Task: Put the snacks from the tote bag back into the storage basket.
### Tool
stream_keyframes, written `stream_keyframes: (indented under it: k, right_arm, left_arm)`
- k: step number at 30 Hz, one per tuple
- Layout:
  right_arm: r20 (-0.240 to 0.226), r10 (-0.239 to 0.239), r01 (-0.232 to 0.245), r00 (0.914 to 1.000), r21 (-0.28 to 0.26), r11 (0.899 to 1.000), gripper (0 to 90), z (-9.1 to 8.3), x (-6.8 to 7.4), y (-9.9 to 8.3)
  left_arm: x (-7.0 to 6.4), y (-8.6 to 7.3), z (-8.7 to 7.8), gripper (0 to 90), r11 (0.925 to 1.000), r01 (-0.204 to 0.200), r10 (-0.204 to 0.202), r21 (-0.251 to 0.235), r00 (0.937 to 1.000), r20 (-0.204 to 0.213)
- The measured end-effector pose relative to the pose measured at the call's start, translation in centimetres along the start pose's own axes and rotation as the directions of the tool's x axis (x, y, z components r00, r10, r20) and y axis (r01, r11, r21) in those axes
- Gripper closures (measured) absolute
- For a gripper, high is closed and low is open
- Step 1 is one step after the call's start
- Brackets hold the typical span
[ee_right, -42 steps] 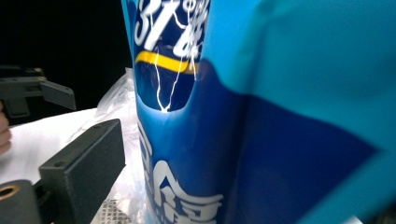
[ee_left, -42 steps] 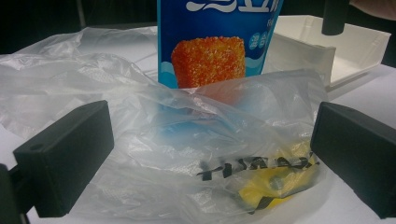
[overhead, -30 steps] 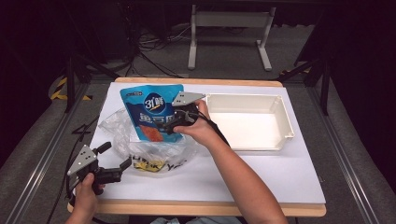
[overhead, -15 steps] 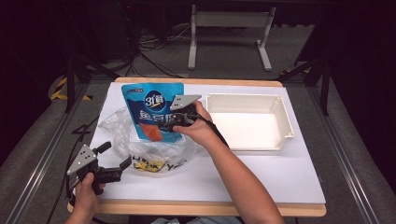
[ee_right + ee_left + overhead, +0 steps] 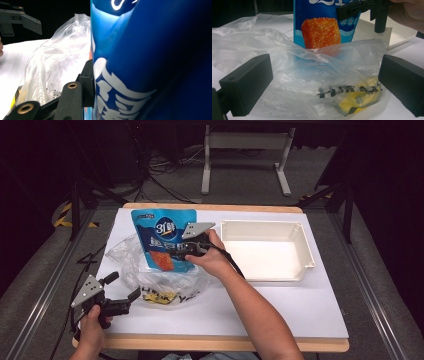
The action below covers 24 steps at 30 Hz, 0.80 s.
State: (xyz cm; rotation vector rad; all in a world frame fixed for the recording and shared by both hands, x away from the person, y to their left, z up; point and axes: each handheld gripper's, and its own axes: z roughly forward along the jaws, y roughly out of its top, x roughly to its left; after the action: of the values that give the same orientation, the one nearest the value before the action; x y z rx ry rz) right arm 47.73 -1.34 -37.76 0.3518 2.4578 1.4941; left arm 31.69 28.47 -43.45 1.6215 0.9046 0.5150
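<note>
— From above, how far along does it look?

— Partway, I'd say. The right gripper (image 5: 186,248) is clamped on the right edge of the glossy blue snack pouch with the orange picture (image 5: 162,237), holding it upright with its bottom end down in the crumpled clear plastic bag (image 5: 150,275), left of the middle of the white-topped table (image 5: 280,305). The shallow white plastic tray (image 5: 300,245) on the right is bare.

— And the left gripper (image 5: 121,292)?

— Near left corner, jaws spread wide, gripping nothing, just beside the bag's near edge.

— Its own camera?

— The left gripper's view shows the pouch (image 5: 324,27) standing behind the bag's film (image 5: 317,75), with a yellow packet with black print (image 5: 355,98) lying inside.

— The right gripper's view?

— Blue pouch (image 5: 150,62) pressed against a jaw; bag (image 5: 57,60) to the left. I judge the pouch isn't clear of the bag, and the yellow packet is left too.
</note>
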Motion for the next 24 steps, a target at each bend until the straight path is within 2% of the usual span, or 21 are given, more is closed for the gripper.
stream_keyframes:
  k: [5, 8, 14, 17, 24]
  right_arm:
    - [-0.006, -0.006, 0.006, 1.0, 0.012, 1.0, 58.2, 0.1, 0.1, 0.4]
    - [-0.025, -0.015, 0.015, 0.9996, 0.017, 1.0, 59.1, 0.1, 0.0, 1.0]
    - [-0.043, -0.031, 0.031, 0.9986, 0.002, 1.0, 59.3, -0.3, 0.2, 2.4]
    - [-0.047, -0.061, 0.061, 0.997, 0.0, 0.998, 59.3, -1.1, 0.5, 4.3]
    - [-0.069, -0.092, 0.092, 0.9934, 0.0, 0.996, 59.4, -2.9, 1.0, 7.5]
  left_arm:
    - [0.0, 0.0, 0.0, 0.3, 1.0, 0.002, -0.002, 0.002, 1.0, -0.001]
    - [0.1, 0.0, 0.0, 0.2, 1.0, 0.004, -0.004, 0.002, 1.0, -0.001]
    - [0.2, 0.0, -0.1, 0.2, 0.9999, 0.008, -0.008, 0.009, 1.0, 0.001]
    - [0.2, 0.0, -0.1, 0.3, 0.9999, 0.01, -0.01, 0.005, 1.0, 0.0]
    - [0.1, -0.1, 0.2, 0.3, 0.9999, 0.01, -0.01, 0.005, 0.9999, 0.006]
